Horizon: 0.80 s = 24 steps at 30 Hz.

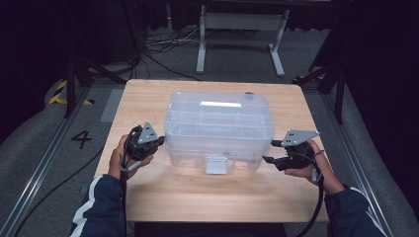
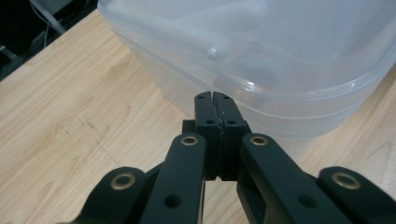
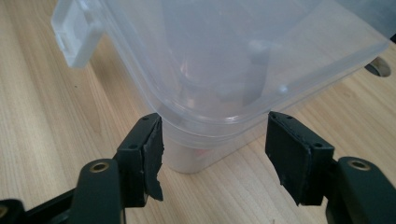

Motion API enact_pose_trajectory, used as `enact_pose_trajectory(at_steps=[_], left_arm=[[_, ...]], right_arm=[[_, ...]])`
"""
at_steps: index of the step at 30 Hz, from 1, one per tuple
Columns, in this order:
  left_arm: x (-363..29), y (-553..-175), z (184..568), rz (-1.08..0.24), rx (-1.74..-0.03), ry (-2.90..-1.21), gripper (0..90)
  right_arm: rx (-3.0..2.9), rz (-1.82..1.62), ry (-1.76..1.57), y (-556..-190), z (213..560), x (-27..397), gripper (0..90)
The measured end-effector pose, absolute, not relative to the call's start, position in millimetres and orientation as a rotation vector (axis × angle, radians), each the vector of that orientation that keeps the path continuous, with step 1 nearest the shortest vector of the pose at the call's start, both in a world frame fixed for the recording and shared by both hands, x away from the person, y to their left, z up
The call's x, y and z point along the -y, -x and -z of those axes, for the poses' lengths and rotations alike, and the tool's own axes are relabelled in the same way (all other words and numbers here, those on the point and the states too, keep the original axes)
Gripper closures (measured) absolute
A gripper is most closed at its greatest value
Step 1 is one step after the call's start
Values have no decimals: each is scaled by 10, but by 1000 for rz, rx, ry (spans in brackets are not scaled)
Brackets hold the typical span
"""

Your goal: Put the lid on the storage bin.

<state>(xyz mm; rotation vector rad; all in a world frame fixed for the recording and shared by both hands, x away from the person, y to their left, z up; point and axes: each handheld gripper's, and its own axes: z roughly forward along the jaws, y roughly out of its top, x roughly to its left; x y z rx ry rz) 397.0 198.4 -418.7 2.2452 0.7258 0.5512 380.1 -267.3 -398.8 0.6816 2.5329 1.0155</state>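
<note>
**Two grippers flank a clear plastic box on a wooden table**

The wooden table (image 1: 148, 197) takes up the middle of the high view, its pale grain bare around the one large thing that stands on it. Grey carpet surrounds it, with a white metal frame (image 1: 241, 29) beyond the far edge and a black numeral 4 (image 1: 81, 139) marked on the floor at the left.

The clear plastic box (image 1: 217, 128) sits at the table's centre, somewhat nearer the far edge, with its lid on and a pale latch tab (image 1: 216, 165) hanging at the middle of its near side. Its walls are translucent, and faint dividers show through the lid.

The left gripper (image 1: 159, 141) is held just beside the box's left near corner. In the left gripper view its jaws are pressed together with nothing between them, and their tips sit right under the lid's rim (image 2: 280, 93); whether they touch the plastic cannot be told.

The right gripper (image 1: 271, 151) is held at the box's right near corner. In the right gripper view its jaws stand apart, one to each side of the rounded corner (image 3: 196, 158), with bare wood showing between each pad and the box wall, so they grip nothing.
</note>
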Motion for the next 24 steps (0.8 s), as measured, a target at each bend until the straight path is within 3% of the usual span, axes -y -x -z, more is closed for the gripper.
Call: enact_pose_trajectory(at_steps=[24], left_arm=[[-1997,-3985,4260,-521,-749,-2216,882]], right_arm=[[-2537,-1029,-712,-3856,4052,2687,345]])
